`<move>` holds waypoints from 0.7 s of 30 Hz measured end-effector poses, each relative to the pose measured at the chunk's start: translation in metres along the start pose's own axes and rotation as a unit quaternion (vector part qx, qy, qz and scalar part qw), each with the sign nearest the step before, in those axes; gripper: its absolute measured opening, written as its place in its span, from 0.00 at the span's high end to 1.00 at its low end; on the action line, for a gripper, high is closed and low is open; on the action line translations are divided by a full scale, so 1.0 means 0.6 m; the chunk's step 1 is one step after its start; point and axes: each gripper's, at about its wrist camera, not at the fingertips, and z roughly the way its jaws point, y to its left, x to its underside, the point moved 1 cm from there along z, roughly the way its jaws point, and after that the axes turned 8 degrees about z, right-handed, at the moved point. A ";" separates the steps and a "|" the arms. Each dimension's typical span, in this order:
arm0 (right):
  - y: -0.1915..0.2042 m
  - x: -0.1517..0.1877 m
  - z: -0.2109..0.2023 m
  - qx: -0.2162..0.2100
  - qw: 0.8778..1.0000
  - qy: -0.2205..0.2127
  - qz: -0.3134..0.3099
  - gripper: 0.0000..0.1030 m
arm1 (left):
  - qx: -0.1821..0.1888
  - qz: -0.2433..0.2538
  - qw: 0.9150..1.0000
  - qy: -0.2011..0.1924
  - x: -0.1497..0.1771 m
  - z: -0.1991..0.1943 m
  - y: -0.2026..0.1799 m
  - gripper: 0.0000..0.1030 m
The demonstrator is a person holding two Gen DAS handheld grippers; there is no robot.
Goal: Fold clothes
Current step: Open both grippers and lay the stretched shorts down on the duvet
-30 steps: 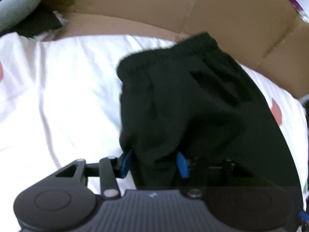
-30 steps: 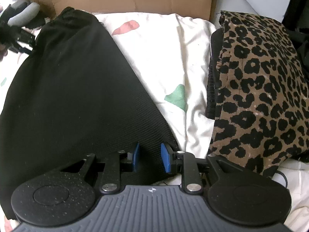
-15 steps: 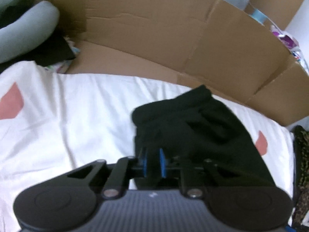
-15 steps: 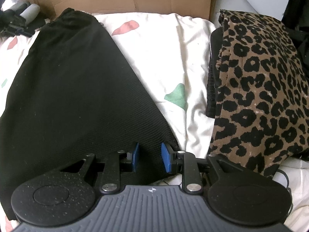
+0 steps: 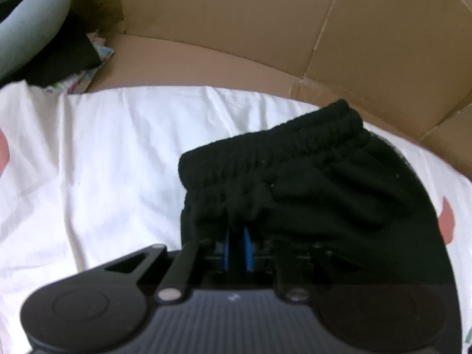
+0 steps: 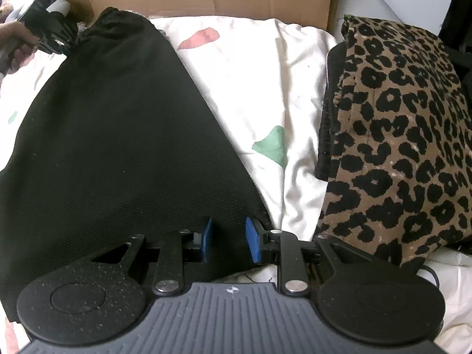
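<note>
My left gripper point(image 5: 236, 247) is pinching the black shorts point(image 5: 309, 194) just below the gathered waistband point(image 5: 274, 150), its blue pads nearly together with a bunched fold of cloth squeezed between them. The fabric is puckering up around the grip. From my right camera I am seeing that same gripper point(image 6: 51, 34) far off at the top left, with a hand point(image 6: 17, 47) wrapped round its handle, sitting at the waistband end of the shorts point(image 6: 118, 132).

My right gripper point(image 6: 227, 242) is sitting at the opposite, near end of the shorts with its pads partly apart; black cloth is lying between them, but I cannot tell whether the pads are actually pressing on it.

The shorts are lying stretched out between the two grippers on a white sheet point(image 6: 265, 88) printed with pink and green shapes. A leopard-print garment point(image 6: 398, 135) is lying to the right, near the shorts but not touching them, with bare sheet between. Brown cardboard point(image 5: 236, 29) is standing up behind the sheet, and a grey roll point(image 5: 29, 29) is resting at the far left.
</note>
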 end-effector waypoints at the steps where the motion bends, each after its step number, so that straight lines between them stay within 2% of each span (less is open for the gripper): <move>1: -0.001 0.001 0.001 -0.001 1.000 -0.001 0.002 0.70 | -0.002 -0.002 1.000 0.004 -0.002 -0.002 -0.001 0.87; 3: -0.002 0.003 0.000 -0.003 1.000 -0.005 0.003 0.70 | -0.002 -0.005 1.000 0.005 -0.006 -0.006 -0.001 0.87; 5: -0.002 0.003 -0.002 -0.001 1.000 -0.008 0.009 0.70 | 0.009 -0.005 1.000 -0.002 -0.003 -0.022 -0.001 0.83; 7: -0.002 0.002 -0.007 0.000 1.000 -0.012 0.019 0.70 | 0.026 0.005 1.000 -0.014 0.006 -0.047 -0.003 0.58; 8: -0.002 0.002 -0.012 -0.001 1.000 -0.017 0.024 0.69 | 0.029 0.016 0.999 -0.020 0.010 -0.059 -0.005 0.56; 12: -0.005 -0.004 -0.036 -0.013 0.998 -0.038 0.045 0.66 | 0.009 0.047 0.998 -0.036 0.048 -0.101 -0.009 0.52; 21: 0.007 -0.011 -0.052 -0.019 0.998 -0.046 0.049 0.60 | 0.042 0.068 0.996 -0.037 0.159 -0.178 0.018 0.52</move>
